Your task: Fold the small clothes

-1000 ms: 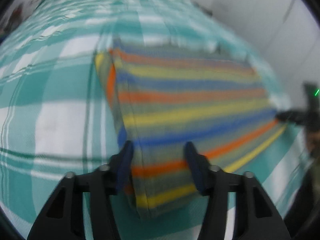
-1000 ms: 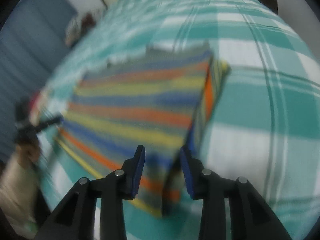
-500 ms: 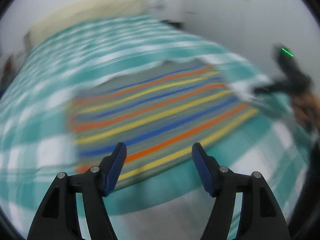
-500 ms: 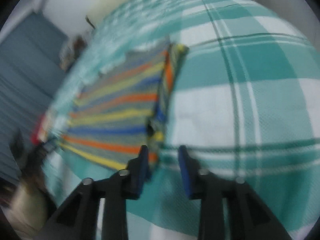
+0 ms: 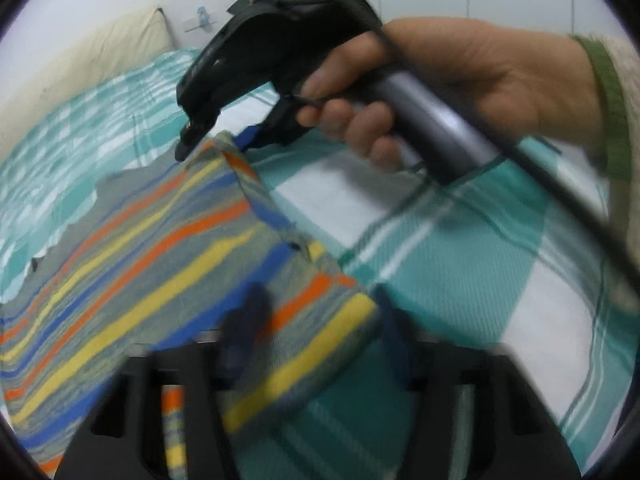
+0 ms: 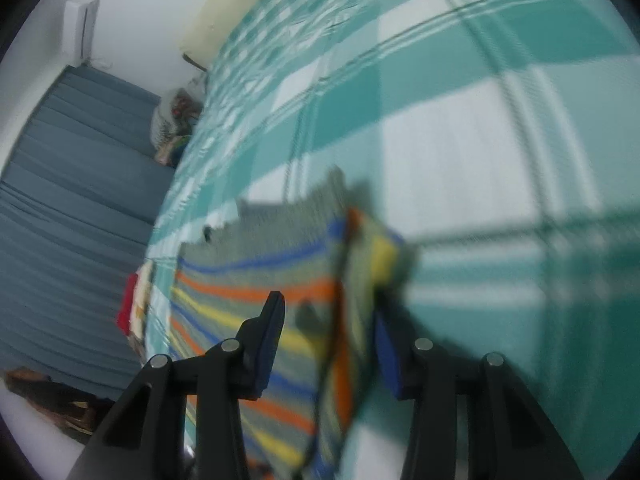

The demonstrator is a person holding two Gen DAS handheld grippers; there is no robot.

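Striped garment (image 5: 132, 264) spread flat on the bed (image 5: 460, 264), over the teal-and-white check cover, toward the near edge. Already doubled along one side, judging by the thick layered edge there; at least one more fold probably left, then squaring up. Long axis lying along the stripes, running away from the lifted edge toward the far side of the bed; folded edge crossing the stripes.

Left tool (image 5: 316, 320) closing over the near corner of that edge, cloth between the jaws, pads blurred, so whether they already pinch: cannot tell for sure, though cloth looks bunched and raised there. Right tool (image 6: 328, 336) opening, jaws standing wide either side of the upright fold of cloth, one pad clear of it; the other pad's contact unclear. Seen from the left camera, the right tool's tip at the far corner of the same edge, held in a hand (image 5: 460, 80).
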